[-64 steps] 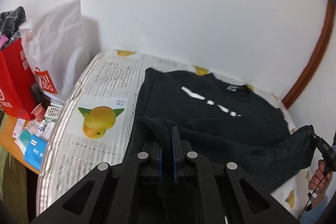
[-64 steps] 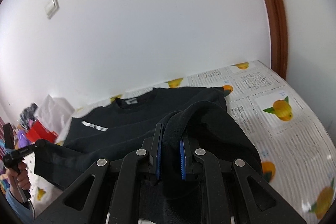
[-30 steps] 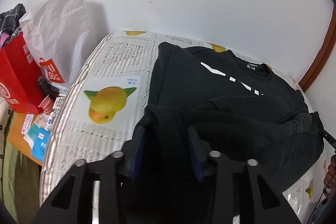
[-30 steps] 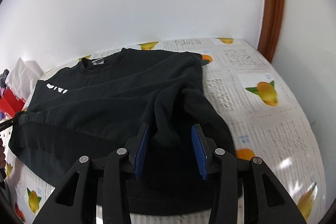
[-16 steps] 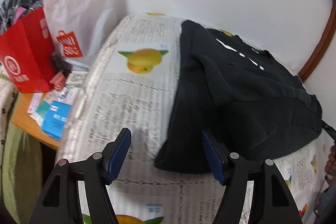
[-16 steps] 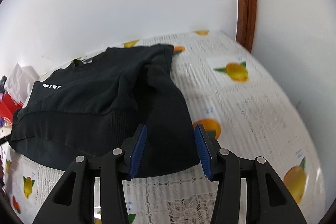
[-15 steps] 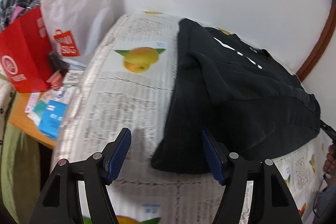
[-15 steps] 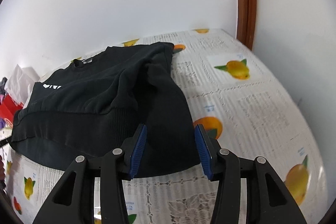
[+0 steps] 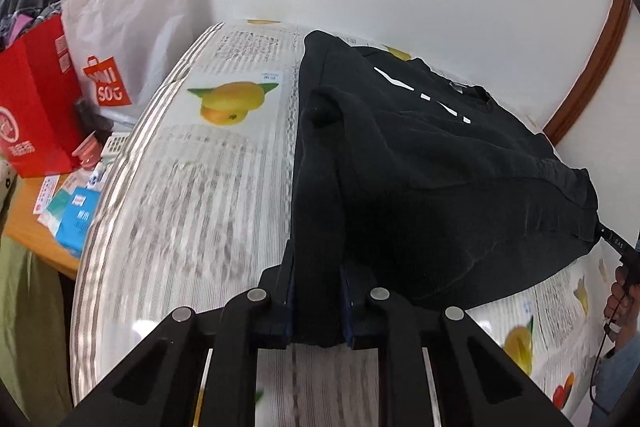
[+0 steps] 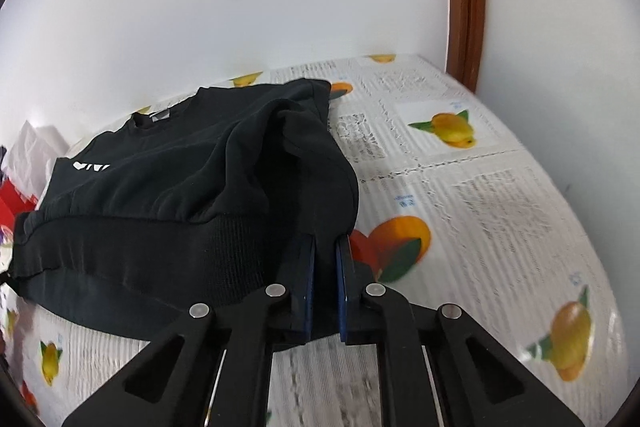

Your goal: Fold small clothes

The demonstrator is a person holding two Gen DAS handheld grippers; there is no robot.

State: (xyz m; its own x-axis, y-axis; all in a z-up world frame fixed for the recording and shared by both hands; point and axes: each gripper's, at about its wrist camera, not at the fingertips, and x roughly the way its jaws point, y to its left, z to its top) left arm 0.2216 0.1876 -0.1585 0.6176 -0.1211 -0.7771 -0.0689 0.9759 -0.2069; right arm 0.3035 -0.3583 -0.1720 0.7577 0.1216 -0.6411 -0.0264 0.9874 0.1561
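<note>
Now black sweatshirt (image 9: 432,163) on fruit-print cloth (image 9: 208,163), left gripper (image 9: 316,295) fingers clamped on its near edge, right gripper (image 10: 325,291) fingers clamped on its opposite corner.

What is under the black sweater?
The black sweater lies on a cloth printed with fruit and newspaper text, which shows all around it. The part beneath the sweater is covered. Both claws, left and right, grip its near edge.
</note>
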